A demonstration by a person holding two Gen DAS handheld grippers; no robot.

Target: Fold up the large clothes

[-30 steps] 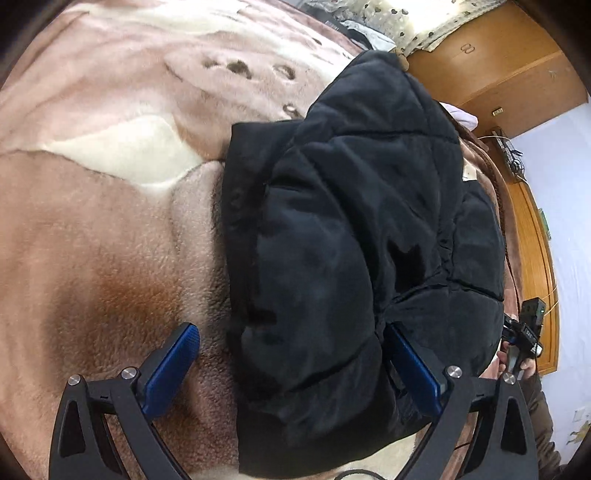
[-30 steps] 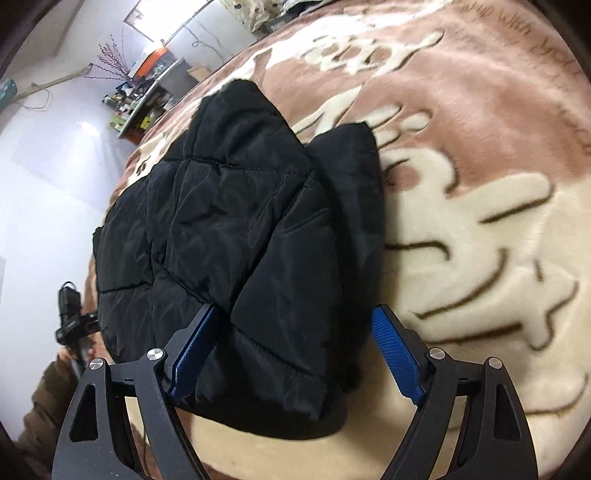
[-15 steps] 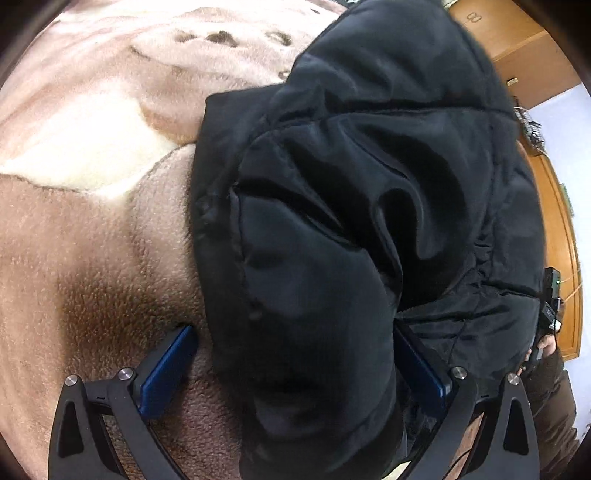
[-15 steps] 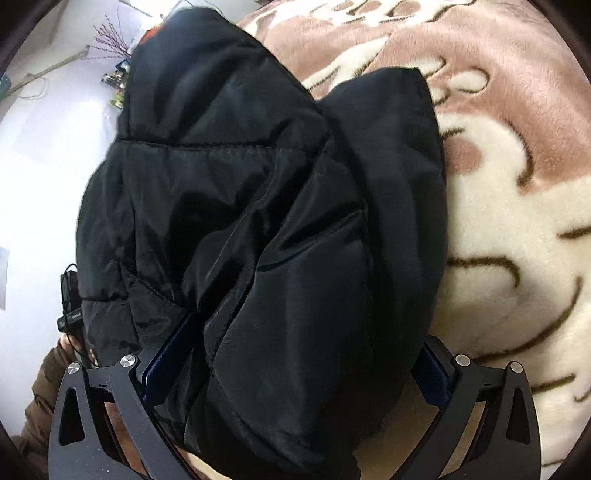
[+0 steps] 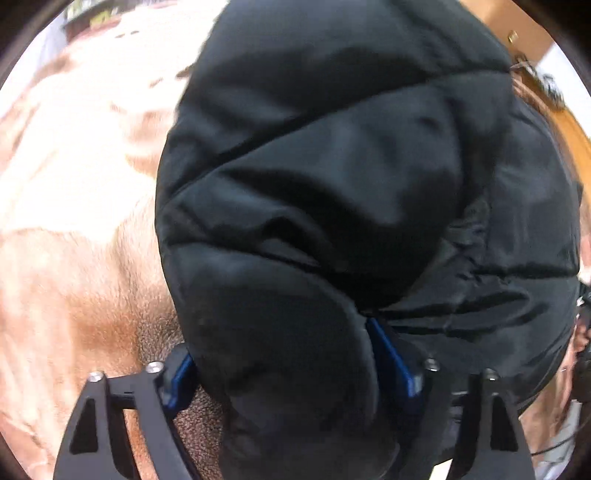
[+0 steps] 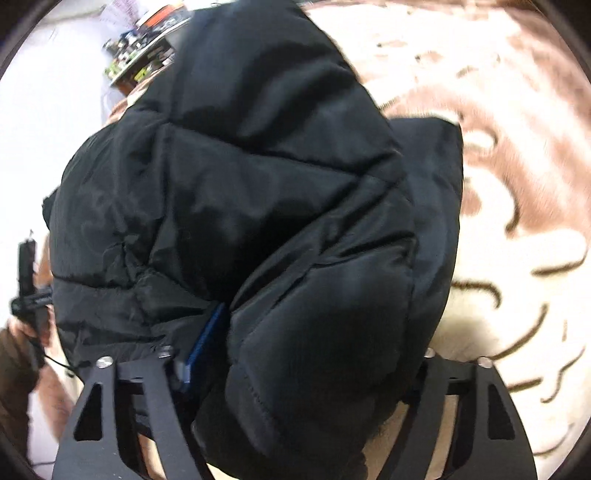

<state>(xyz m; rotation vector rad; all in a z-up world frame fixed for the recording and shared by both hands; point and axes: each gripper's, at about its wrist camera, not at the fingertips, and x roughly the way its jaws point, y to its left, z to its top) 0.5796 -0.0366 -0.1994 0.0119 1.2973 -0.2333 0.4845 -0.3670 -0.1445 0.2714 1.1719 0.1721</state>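
Observation:
A black quilted puffer jacket (image 5: 332, 184) lies bunched on a brown and cream plush blanket (image 5: 74, 221). My left gripper (image 5: 284, 365) is shut on the jacket's near edge, a thick fold filling the space between its blue pads (image 5: 388, 358). My right gripper (image 6: 306, 354) is likewise shut on a thick fold of the same jacket (image 6: 258, 184); only its left blue pad (image 6: 207, 332) shows, the right one is hidden by fabric. The jacket bulges up in front of both cameras.
The patterned blanket (image 6: 517, 221) spreads to the right in the right wrist view. A wooden cabinet (image 5: 517, 29) stands at the far right in the left wrist view. A cluttered shelf (image 6: 147, 44) is far back. The other gripper's handle (image 6: 27, 280) shows at the left edge.
Both grippers have pushed forward onto the jacket's near edge and closed on thick folds of it. The jacket now rises and fills most of both views.

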